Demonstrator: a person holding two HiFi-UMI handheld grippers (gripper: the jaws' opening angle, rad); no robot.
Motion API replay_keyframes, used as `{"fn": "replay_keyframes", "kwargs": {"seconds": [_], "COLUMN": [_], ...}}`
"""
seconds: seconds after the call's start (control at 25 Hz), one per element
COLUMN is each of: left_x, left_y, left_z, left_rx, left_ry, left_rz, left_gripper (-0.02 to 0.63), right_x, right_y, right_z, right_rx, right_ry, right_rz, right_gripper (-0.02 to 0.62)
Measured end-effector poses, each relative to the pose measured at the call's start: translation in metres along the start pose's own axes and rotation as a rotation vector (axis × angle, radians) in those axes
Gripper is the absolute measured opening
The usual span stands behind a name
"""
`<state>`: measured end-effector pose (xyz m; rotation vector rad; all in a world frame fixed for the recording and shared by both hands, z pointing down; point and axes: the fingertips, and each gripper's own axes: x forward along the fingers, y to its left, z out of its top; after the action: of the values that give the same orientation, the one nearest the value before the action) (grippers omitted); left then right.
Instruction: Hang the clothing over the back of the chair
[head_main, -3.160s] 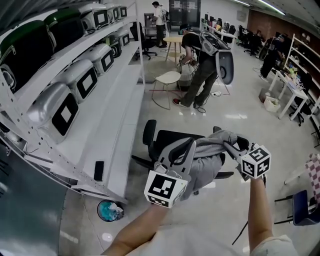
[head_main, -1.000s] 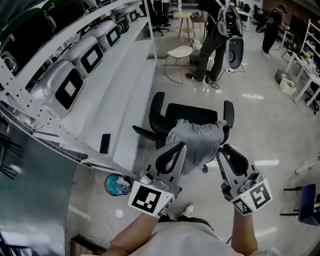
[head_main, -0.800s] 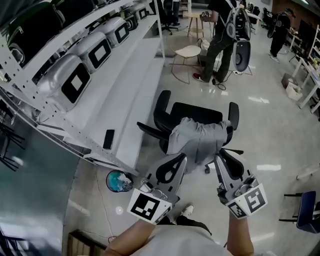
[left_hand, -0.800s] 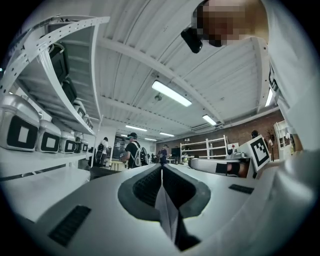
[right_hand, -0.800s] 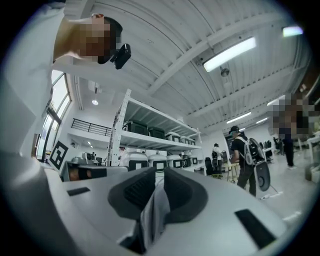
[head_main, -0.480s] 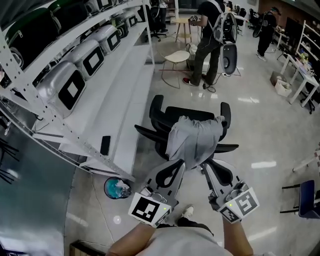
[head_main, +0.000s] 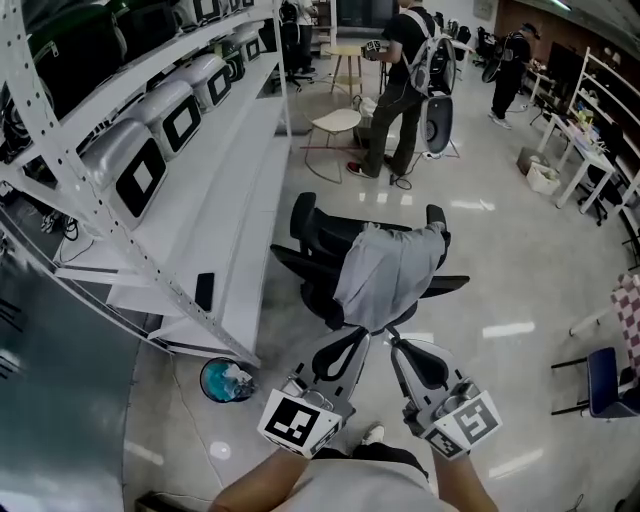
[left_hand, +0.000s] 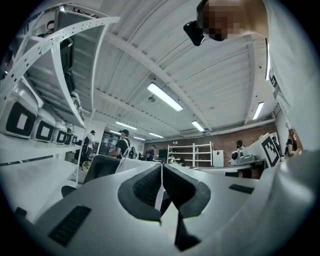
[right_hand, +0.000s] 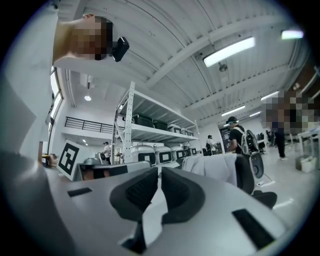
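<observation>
A grey garment (head_main: 387, 272) hangs draped over the backrest of the black office chair (head_main: 320, 235). Neither gripper touches it. In the head view both grippers are held close to my body, just short of the garment's lower hem. The left gripper (head_main: 365, 334) is shut with nothing in it, and its pads (left_hand: 150, 186) meet. My right gripper (head_main: 392, 344) is shut and empty too, with only a thin slit between its pads (right_hand: 142, 189). The left gripper view shows the chair (left_hand: 102, 168) and the garment (left_hand: 131, 163) beyond the jaws. In the right gripper view the garment (right_hand: 216, 168) lies on the chair back (right_hand: 244, 173).
A long white shelf rack (head_main: 240, 200) with several grey cases runs along the left, with a dark phone (head_main: 204, 291) on its low shelf. A teal bin (head_main: 225, 381) stands on the floor by my left gripper. People (head_main: 405, 90), a white chair (head_main: 335, 123) and desks are farther back.
Both grippers let go of the garment and drew back from the chair toward my body. The right jaws closed. The garment stays draped on the backrest.
</observation>
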<state>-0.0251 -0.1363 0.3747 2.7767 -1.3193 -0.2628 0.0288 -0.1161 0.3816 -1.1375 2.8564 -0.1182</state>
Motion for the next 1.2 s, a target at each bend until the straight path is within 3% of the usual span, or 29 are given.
{"fn": "replay_keyframes", "kwargs": {"seconds": [0.16,0.24,0.32,0.4,0.68,1.2], "left_x": [0.002,0.003,0.005,0.005,0.004,0.008], "left_y": [-0.005,-0.01,-0.011,-0.011,-0.023,-0.026], "left_z": [0.006,0.01,0.014,0.012,0.007,0.006], "left_rx": [0.02,0.073,0.153,0.179,0.159,0.135], "left_ry": [-0.005,-0.003,-0.005,-0.007,0.011,-0.005], "left_rz": [0.007,0.021,0.076,0.121,0.114,0.105], "left_gripper": [0.017,0.017,0.017,0.017,0.017,0.017], "right_x": [-0.001,-0.001,-0.002,-0.003,0.0,-0.005], "right_y": [0.002,0.0,-0.006,-0.01,-0.006,-0.008], "right_z": [0.0,0.001,0.005,0.008,0.02,0.019], "right_rx": [-0.016,-0.073,-0.134,-0.174,-0.192,-0.204], "right_ry": [-0.004,0.011,0.01,0.002,-0.043,-0.017], "right_rz": [0.005,-0.006,-0.041,-0.07,-0.062,-0.05], "right_gripper": [0.023,0.021,0.017,0.017,0.017,0.017]}}
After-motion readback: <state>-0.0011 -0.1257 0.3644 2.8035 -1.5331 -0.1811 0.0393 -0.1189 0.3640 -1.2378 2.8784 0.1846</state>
